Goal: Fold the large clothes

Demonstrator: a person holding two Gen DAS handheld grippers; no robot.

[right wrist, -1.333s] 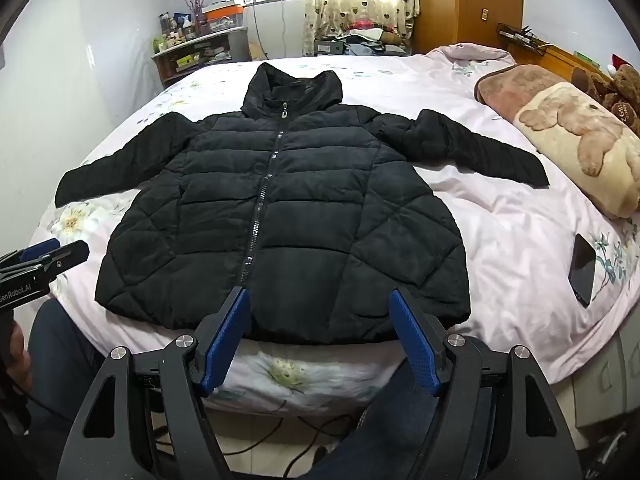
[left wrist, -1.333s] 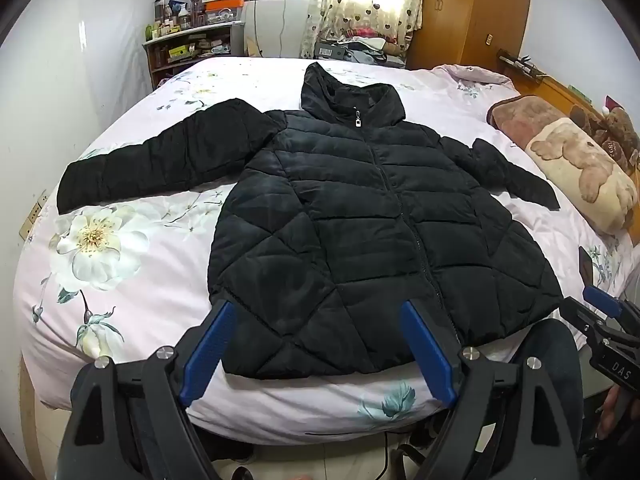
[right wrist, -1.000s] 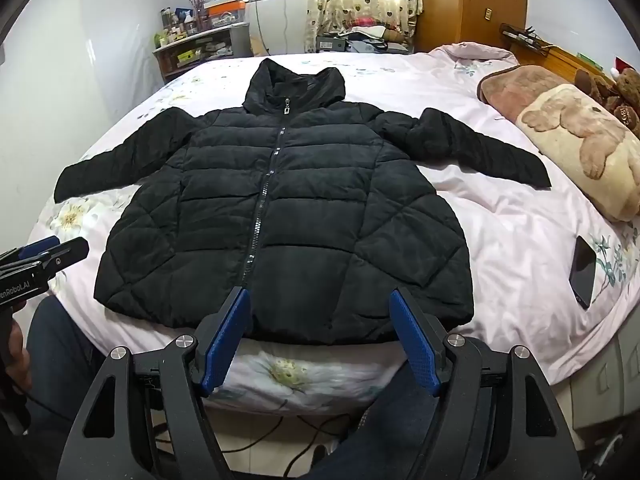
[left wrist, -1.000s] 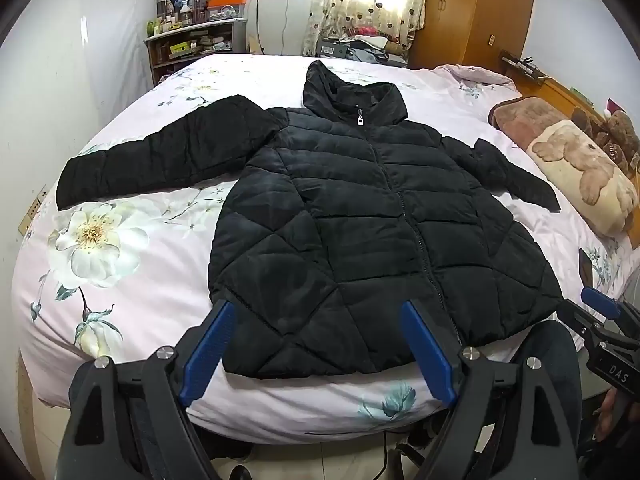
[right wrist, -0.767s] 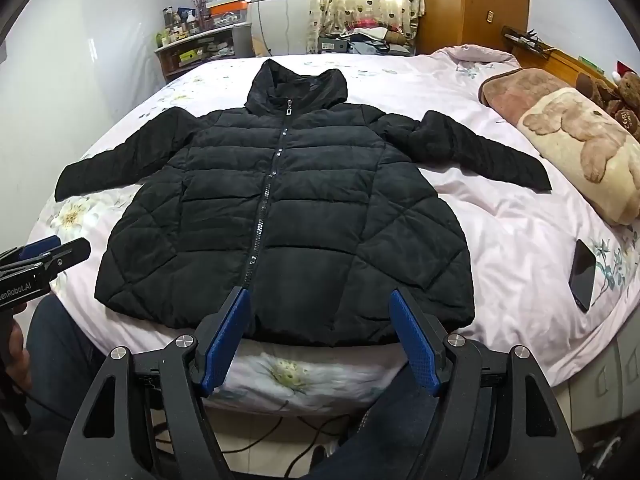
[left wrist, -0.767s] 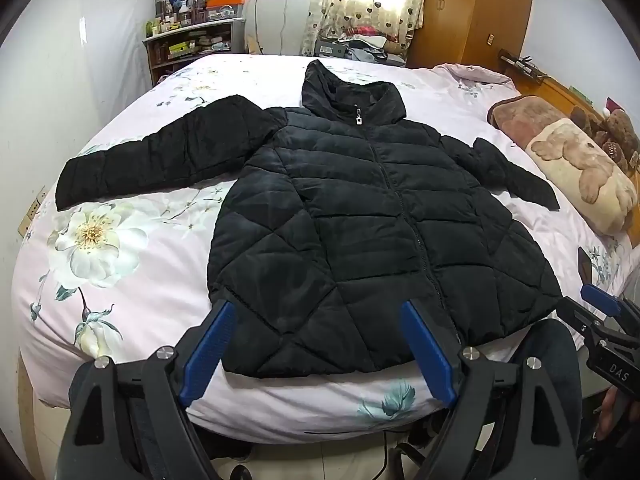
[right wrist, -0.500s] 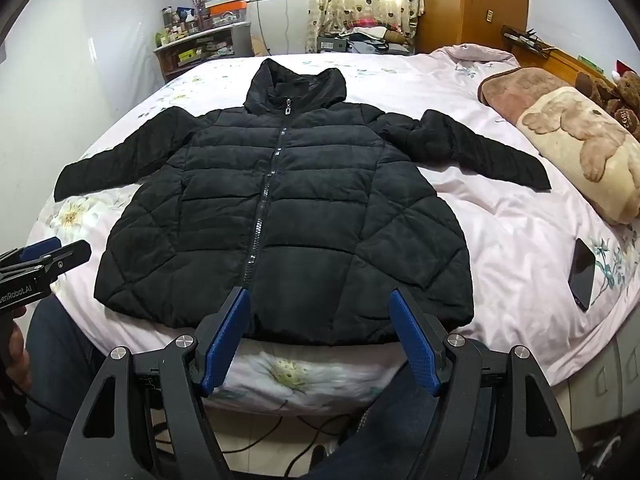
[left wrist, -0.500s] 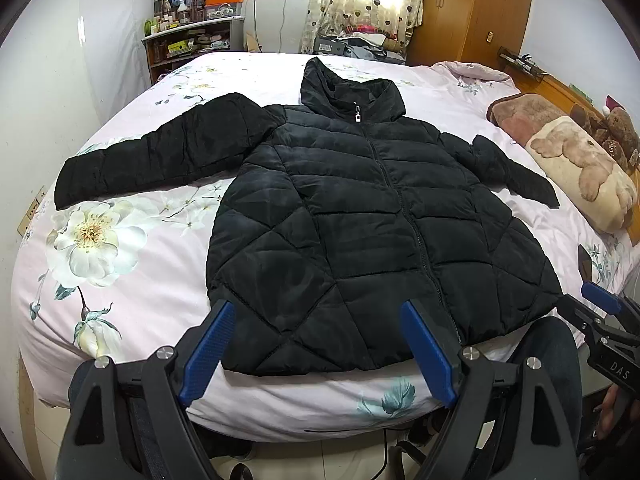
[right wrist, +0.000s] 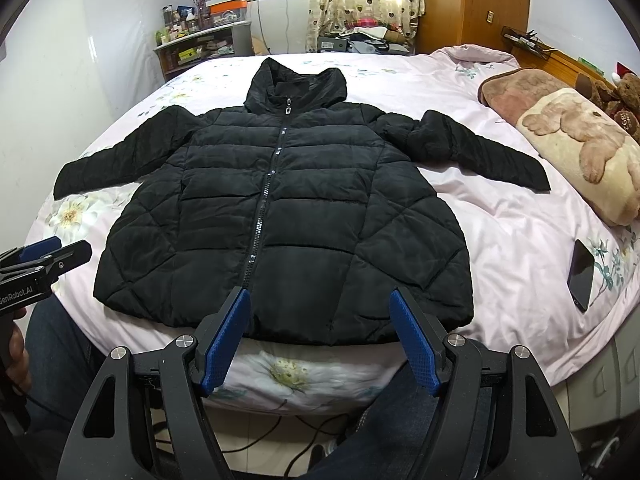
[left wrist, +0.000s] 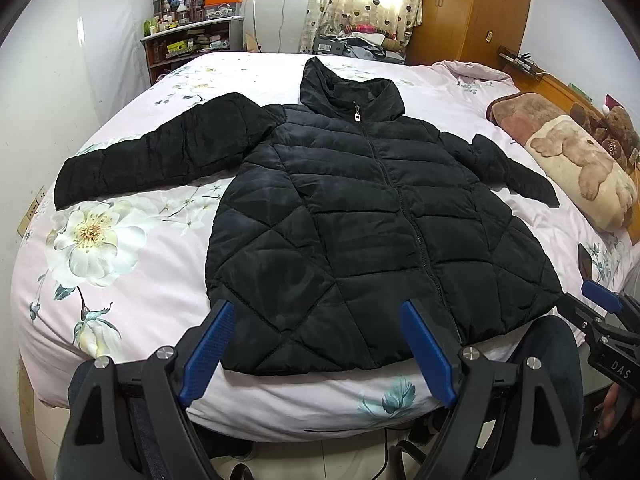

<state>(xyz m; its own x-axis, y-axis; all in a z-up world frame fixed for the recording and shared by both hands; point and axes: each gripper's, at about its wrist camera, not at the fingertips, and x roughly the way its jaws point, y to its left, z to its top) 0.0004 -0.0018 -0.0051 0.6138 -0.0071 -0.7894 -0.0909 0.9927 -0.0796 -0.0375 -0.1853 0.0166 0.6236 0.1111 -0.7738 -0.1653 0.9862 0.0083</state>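
A black quilted puffer jacket (left wrist: 360,216) (right wrist: 288,208) lies flat and zipped on the bed, hood at the far end, both sleeves spread out to the sides. My left gripper (left wrist: 316,344) hangs open in front of the hem, off the bed's near edge, with nothing between its blue fingers. Over the hem near the zipper's lower end, my right gripper (right wrist: 320,332) is open too and holds nothing. Each gripper shows at the edge of the other's view.
The bed (left wrist: 132,288) has a pink flowered sheet. A black phone (right wrist: 582,274) lies near its right edge. A bear-print pillow (right wrist: 584,152) and plush bears sit at the right. A shelf (left wrist: 192,44) and wardrobe (left wrist: 472,8) stand behind. The person's legs (right wrist: 60,352) are below.
Both views have shifted only slightly. The jacket has not moved and both grippers have stayed open.
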